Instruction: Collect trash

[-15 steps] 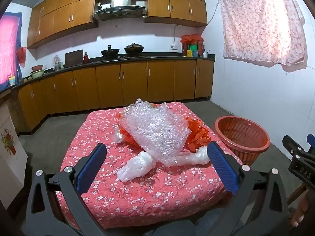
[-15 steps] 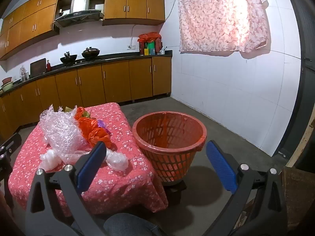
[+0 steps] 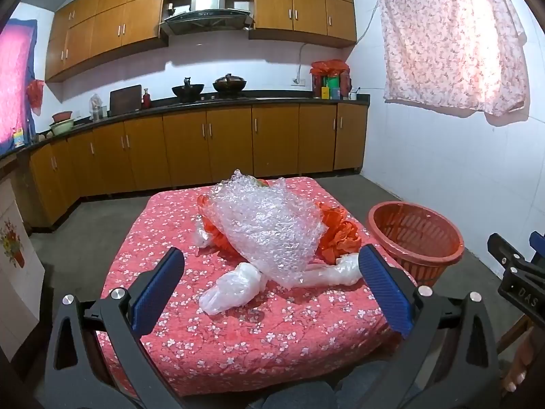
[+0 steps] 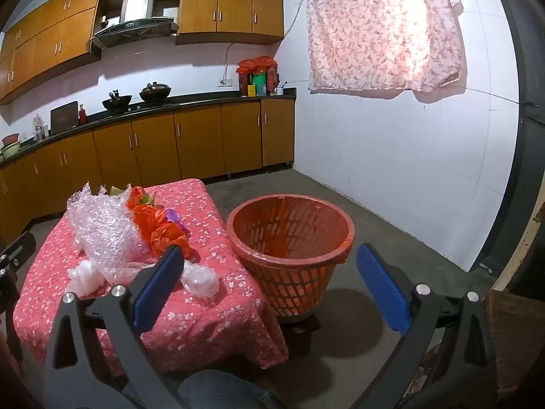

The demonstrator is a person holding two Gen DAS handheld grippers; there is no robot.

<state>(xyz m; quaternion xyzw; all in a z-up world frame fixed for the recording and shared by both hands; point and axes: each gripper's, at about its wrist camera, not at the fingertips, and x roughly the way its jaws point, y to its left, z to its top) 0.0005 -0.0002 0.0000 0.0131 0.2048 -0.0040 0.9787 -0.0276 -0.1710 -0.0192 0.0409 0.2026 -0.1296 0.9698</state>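
Observation:
A heap of trash lies on a low table under a red flowered cloth (image 3: 259, 337) (image 4: 190, 323). It holds a sheet of bubble wrap (image 3: 269, 225) (image 4: 102, 228), crumpled orange plastic (image 3: 337, 235) (image 4: 163, 225) and clear plastic bags (image 3: 235, 288) (image 4: 201, 279). An orange lattice basket (image 3: 415, 238) (image 4: 289, 248) with an orange liner stands on the floor right of the table. My left gripper (image 3: 272, 289) is open, short of the heap, nothing between its blue pads. My right gripper (image 4: 269, 286) is open too, facing the basket, empty.
Brown kitchen cabinets (image 3: 204, 150) with a dark counter, pots and bottles run along the back wall. A flowered curtain (image 4: 381, 27) hangs on the white tiled wall at right. Grey concrete floor (image 4: 374, 248) surrounds the table. The right gripper's body (image 3: 517, 279) shows at the left view's edge.

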